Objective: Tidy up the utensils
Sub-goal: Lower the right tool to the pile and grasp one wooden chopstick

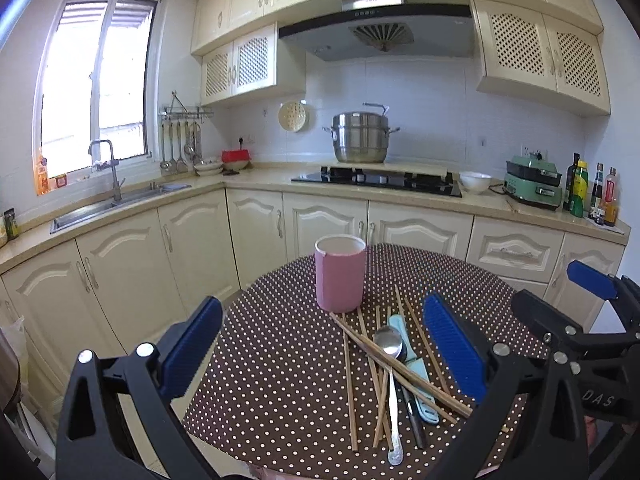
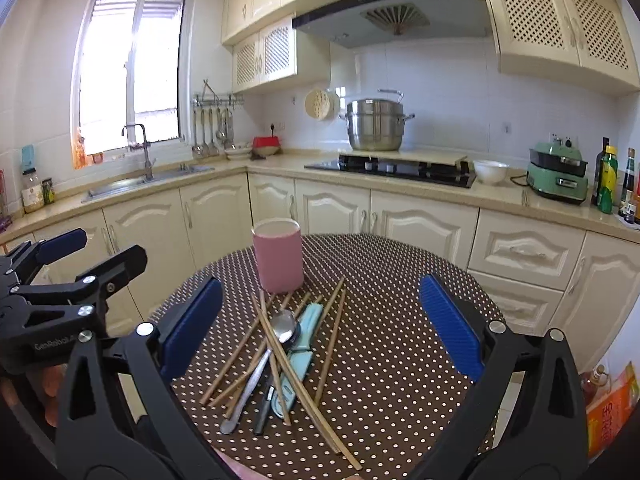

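A cream-coloured kitchen fills the upper half of both views: wall cabinets, a range hood point(image 1: 376, 26) at top centre, a window point(image 1: 96, 84) at upper left, and a long counter point(image 1: 256, 178) running across the middle. On that counter sit a sink point(image 1: 116, 204) at left, a steel pot point(image 1: 360, 136) on a black hob point(image 1: 378, 182) at centre, a white bowl point(image 1: 475, 181), a green appliance point(image 1: 532, 184) and bottles point(image 1: 592, 190) at right.

In the lower centre stands a round worktop point(image 1: 280, 360) covered in a brown cloth with white dots. A pink cup point(image 1: 340, 272) stands upright near its far edge; its rim is pale, and its inside cannot be seen. Just in front of the cup lies a loose, crossed pile: wooden chopsticks point(image 1: 352, 376), a metal spoon point(image 1: 390, 364), a pale blue utensil point(image 1: 416, 368) and a dark-handled piece point(image 1: 416, 420) partly hidden beneath them. Some chopstick tips lie close to the cup's base.

The left gripper point(image 1: 320, 356) fills the bottom of the left wrist view, its blue-padded fingers point(image 1: 192, 344) spread wide and holding nothing, with the pile between them. The right gripper point(image 2: 320, 336) hangs likewise, fingers point(image 2: 452, 324) wide apart and empty, over the near side of the worktop. The cloth is bare to the left and right of the pile, and the near rim lies at the bottom of the frame.
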{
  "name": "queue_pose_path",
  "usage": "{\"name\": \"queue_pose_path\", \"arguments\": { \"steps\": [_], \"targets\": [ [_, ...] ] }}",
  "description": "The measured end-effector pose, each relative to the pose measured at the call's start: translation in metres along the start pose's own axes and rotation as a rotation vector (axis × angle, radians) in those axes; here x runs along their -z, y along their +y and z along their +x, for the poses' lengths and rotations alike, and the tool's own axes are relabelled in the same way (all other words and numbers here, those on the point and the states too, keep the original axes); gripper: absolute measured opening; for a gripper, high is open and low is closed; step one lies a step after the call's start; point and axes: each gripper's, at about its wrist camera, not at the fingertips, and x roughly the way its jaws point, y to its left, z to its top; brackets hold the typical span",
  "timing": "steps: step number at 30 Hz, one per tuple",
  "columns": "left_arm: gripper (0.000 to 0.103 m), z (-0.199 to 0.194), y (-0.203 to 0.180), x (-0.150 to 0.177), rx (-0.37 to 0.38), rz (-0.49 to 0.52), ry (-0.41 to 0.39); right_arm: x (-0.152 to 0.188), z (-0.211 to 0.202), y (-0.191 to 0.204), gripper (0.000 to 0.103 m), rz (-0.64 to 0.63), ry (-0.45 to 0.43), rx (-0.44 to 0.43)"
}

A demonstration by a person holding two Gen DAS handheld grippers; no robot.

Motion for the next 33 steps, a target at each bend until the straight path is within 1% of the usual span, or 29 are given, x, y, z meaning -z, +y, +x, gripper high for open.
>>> {"name": "queue_pose_path", "arguments": {
  "steps": [5,8,12,14,15,16,17,18,19,21,22,25,27,29,30,31,32,33],
  "targets": [
    [0.099,0.051,0.013,0.015,-0.003,0.004,0.187,0.016,0.035,-0.014,0.097,0.010,0.104,0.030],
    [0.099,0.081,0.018,0.026,0.021,0.004,0.284,0.026,0.054,-0.022,0.097,0.016,0.159,0.045],
    [0.098,0.119,0.017,0.042,0.037,0.039,0.391,0.037,0.077,-0.031,0.097,0.028,0.219,0.049],
    [0.093,0.137,0.015,0.047,0.041,0.053,0.438,0.041,0.088,-0.035,0.097,0.026,0.247,0.053],
    [0.087,0.148,0.014,0.050,0.048,0.059,0.467,0.043,0.092,-0.037,0.097,0.024,0.257,0.055],
    [0.083,0.156,0.012,0.052,0.056,0.063,0.490,0.044,0.097,-0.039,0.097,0.020,0.270,0.058],
    [0.081,0.165,0.010,0.054,0.065,0.067,0.513,0.045,0.103,-0.042,0.097,0.019,0.284,0.060],
    [0.077,0.174,0.008,0.056,0.066,0.078,0.540,0.045,0.107,-0.042,0.097,0.018,0.298,0.063],
    [0.073,0.181,0.006,0.058,0.068,0.090,0.559,0.045,0.112,-0.044,0.097,0.017,0.309,0.063],
    [0.072,0.194,0.001,0.058,0.071,0.109,0.590,0.045,0.121,-0.046,0.097,0.009,0.331,0.055],
    [0.068,0.200,-0.001,0.059,0.062,0.122,0.605,0.045,0.127,-0.048,0.097,0.005,0.344,0.053],
    [0.065,0.220,-0.008,0.060,0.054,0.153,0.644,0.044,0.144,-0.052,0.097,-0.003,0.390,0.031],
    [0.063,0.230,-0.012,0.060,0.056,0.166,0.657,0.043,0.158,-0.054,0.097,-0.001,0.444,0.006],
    [0.060,0.238,-0.010,0.058,0.072,0.143,0.667,0.042,0.171,-0.057,0.097,0.005,0.493,-0.029],
    [0.053,0.240,-0.008,0.056,0.096,0.115,0.678,0.043,0.176,-0.057,0.097,0.006,0.522,-0.037],
    [0.046,0.241,-0.006,0.056,0.103,0.097,0.679,0.042,0.182,-0.057,0.097,0.005,0.548,-0.045],
    [0.043,0.243,-0.004,0.055,0.094,0.095,0.676,0.040,0.190,-0.057,0.097,0.003,0.569,-0.058],
    [0.035,0.242,-0.002,0.055,0.092,0.091,0.673,0.040,0.194,-0.057,0.097,0.000,0.586,-0.064]
  ]
}}
